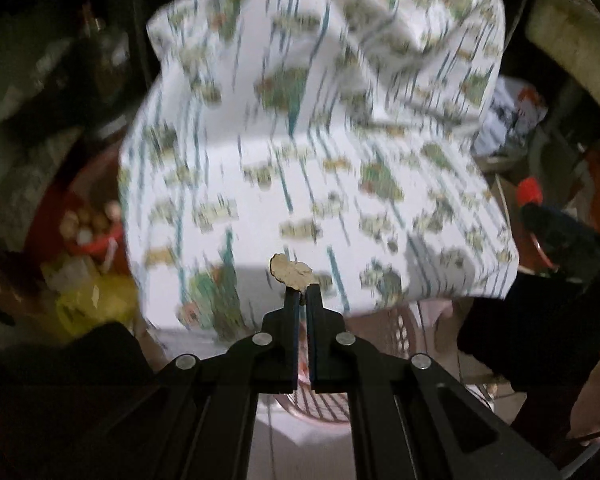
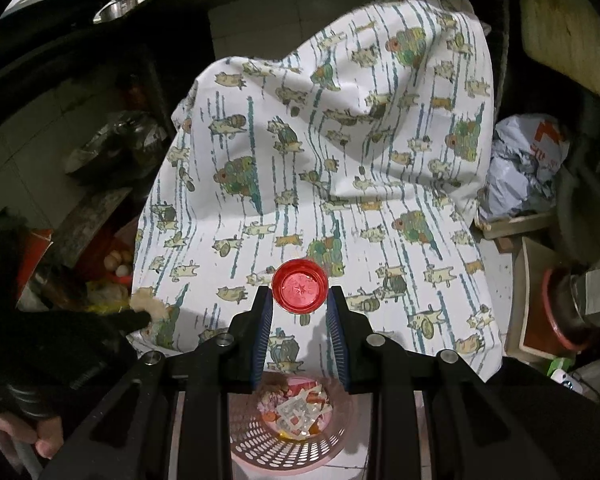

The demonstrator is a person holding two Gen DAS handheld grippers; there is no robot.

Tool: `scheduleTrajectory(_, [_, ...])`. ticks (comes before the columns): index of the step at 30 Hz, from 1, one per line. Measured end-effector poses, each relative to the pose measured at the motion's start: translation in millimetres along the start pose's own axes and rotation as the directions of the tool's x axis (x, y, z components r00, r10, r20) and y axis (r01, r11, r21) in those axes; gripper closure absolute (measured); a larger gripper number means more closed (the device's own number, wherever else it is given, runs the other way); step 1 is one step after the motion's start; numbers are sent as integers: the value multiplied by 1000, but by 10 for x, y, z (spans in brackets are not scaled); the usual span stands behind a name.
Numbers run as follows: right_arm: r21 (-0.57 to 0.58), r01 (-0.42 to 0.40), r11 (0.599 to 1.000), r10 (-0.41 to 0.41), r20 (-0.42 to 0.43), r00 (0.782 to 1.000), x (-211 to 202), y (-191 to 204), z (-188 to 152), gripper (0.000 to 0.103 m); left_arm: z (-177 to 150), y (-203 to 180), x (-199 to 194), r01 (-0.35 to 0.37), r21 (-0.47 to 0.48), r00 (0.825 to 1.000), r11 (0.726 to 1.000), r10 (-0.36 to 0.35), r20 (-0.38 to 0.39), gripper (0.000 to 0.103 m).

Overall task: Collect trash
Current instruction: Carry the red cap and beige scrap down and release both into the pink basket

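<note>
Pinching a pale scrap (image 1: pixel 291 273) in my left tongs (image 1: pixel 302 291), my right tongs (image 2: pixel 299 300) grip a red cap (image 2: pixel 299 287) above the pink basket (image 2: pixel 244 440).

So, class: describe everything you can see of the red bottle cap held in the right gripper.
The red bottle cap is a small round lid of glossy, translucent-looking plastic. Its open underside faces the camera, showing a raised rim and a moulded star at the centre. The right gripper clamps it by its sides between blue-padded fingertips. It hangs in the air before the patterned cloth, with the pink perforated basket of trash below.
</note>
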State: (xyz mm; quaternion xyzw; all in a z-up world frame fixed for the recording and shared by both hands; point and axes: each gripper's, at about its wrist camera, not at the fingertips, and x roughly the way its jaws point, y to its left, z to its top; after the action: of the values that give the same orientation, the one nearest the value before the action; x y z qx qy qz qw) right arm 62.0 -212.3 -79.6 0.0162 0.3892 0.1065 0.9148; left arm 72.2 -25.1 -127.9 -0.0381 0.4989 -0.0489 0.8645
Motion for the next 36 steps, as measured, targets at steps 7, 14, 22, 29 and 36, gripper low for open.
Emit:
scheduleTrajectory(7, [23, -13, 1000, 15, -67, 998, 167, -98, -44, 73, -193, -101, 501, 43, -11, 982, 999, -44, -184, 101])
scheduleTrajectory(14, [73, -21, 997, 38, -246, 969, 618, -233, -278, 73, -393, -130, 942, 68, -40, 940, 997, -78, -332, 101])
scheduleTrajectory(22, [157, -53, 986, 111, -389, 915, 1020, -406, -541, 73, -542, -297, 1363, 43, 66, 917, 997, -13, -399, 100])
scheduleTrajectory(29, [145, -11, 989, 74, -442, 894, 1222, -475, -680, 73, -634, -425, 1527, 10, 151, 911, 989, 53, -409, 100])
scheduleTrajectory(36, [160, -25, 987, 90, -412, 907, 1179, -523, -663, 73, -482, -364, 1393, -51, 120, 929, 991, 91, -358, 37])
